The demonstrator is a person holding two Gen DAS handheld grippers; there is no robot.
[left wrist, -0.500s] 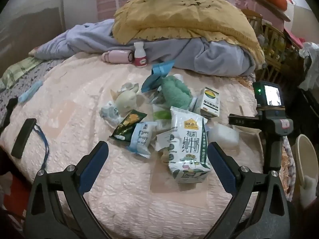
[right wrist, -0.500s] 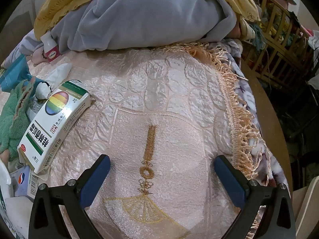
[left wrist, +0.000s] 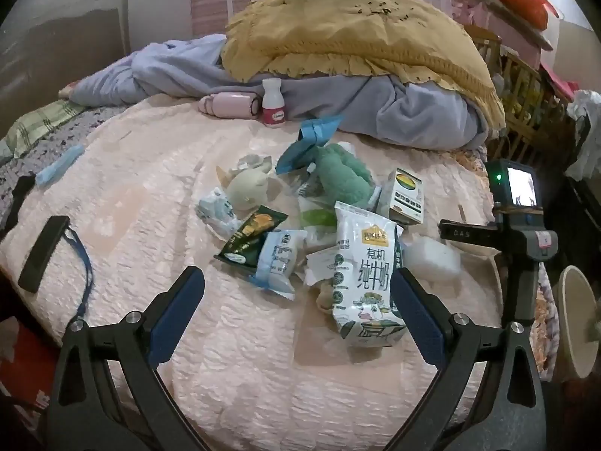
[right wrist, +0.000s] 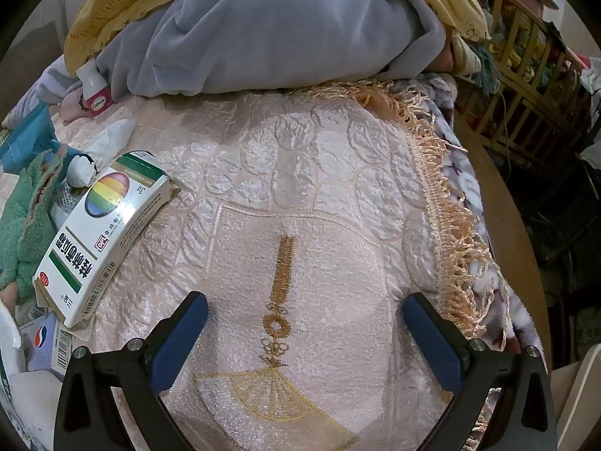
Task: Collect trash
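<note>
A heap of trash lies on a pink bedspread point(left wrist: 142, 203). In the left wrist view a white milk carton point(left wrist: 366, 274) stands nearest, with a pale blue wrapper point(left wrist: 280, 259), a dark green snack packet point(left wrist: 249, 238) and a white-green medicine box point(left wrist: 405, 195) around it. My left gripper point(left wrist: 296, 293) hangs open just short of the pile, nothing between its fingers. The right gripper point(right wrist: 304, 319) is open over bare bedspread, empty. The medicine box point(right wrist: 103, 233) lies to its left. The right gripper's body point(left wrist: 526, 240) shows at the left view's right edge.
A green plush cloth point(left wrist: 343, 176), a small white bottle point(left wrist: 273, 102) and a pink case point(left wrist: 229, 105) lie further back. Grey and yellow blankets point(left wrist: 357, 37) are piled behind. A black strap point(left wrist: 43, 251) lies left. The bed's fringed edge point(right wrist: 456, 225) and a wooden crib point(right wrist: 526, 75) are right.
</note>
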